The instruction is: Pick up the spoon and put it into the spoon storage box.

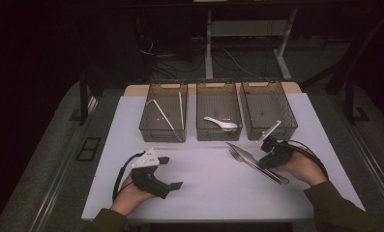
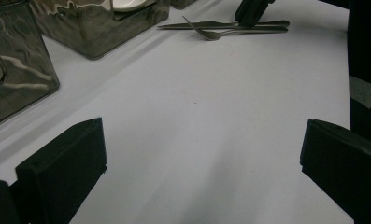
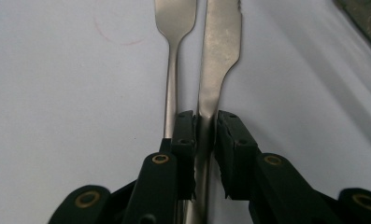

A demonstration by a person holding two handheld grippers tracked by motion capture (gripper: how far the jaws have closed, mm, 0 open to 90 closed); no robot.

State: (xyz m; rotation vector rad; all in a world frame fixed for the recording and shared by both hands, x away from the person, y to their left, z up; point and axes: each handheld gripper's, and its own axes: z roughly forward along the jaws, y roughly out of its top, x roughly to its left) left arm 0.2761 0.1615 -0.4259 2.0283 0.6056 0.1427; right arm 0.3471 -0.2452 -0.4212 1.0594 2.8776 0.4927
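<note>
A metal knife (image 1: 245,152) and a fork (image 1: 236,154) lie side by side on the white table (image 1: 204,193), at the front right. My right gripper (image 1: 263,163) stands over their handles. In the right gripper view its jaws (image 3: 205,123) are shut on the knife (image 3: 223,37) handle, and the fork (image 3: 174,18) runs just outside the left jaw. My left gripper (image 1: 171,172) rests at the front left, open, with bare table between its jaws (image 2: 202,154). From there the knife (image 2: 197,24), the fork (image 2: 211,34) and the right gripper (image 2: 251,11) show farther off.
Three dark see-through bins stand in a row behind the cutlery. The left bin (image 1: 146,123) holds white chopsticks (image 1: 163,116), the middle bin (image 1: 218,135) a white spoon (image 1: 221,123). The right bin (image 1: 288,123) stands just behind my right hand.
</note>
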